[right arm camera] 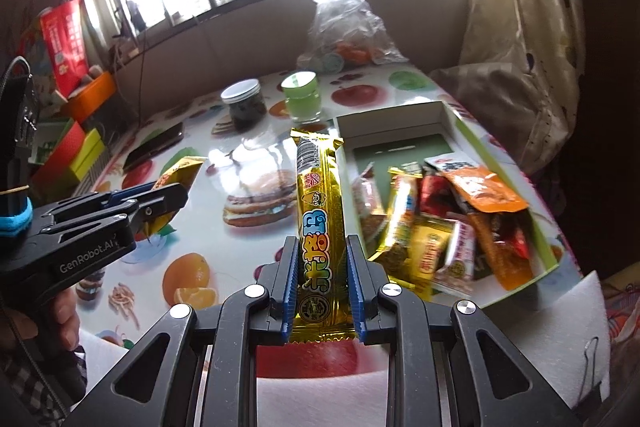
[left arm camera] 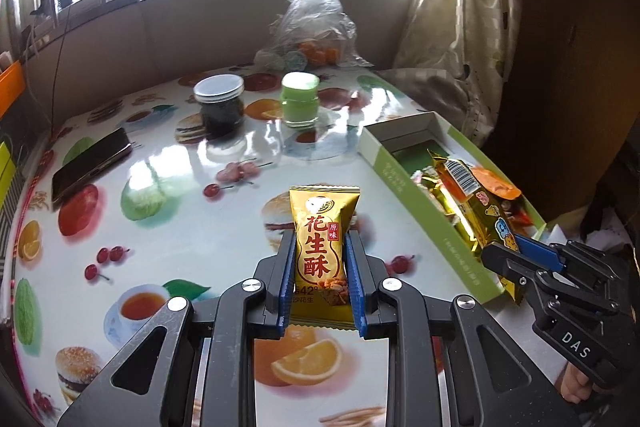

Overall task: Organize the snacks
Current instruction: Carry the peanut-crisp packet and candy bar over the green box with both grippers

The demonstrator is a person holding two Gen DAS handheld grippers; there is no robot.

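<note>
Left gripper: clamped on a yellow peanut-crisp packet, held upright above the fruit-print table.
Right gripper: clamped on a long gold snack bar, held up just left of the box.
Open box: on the table's right, holding mixed snack packets.

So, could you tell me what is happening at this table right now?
A person is sorting snacks with two handheld grippers. The left gripper is shut on a yellow peanut-crisp packet, and the right gripper is shut on a long gold snack bar. Both are held above the table, beside the open box already holding several wrapped snacks.
</note>
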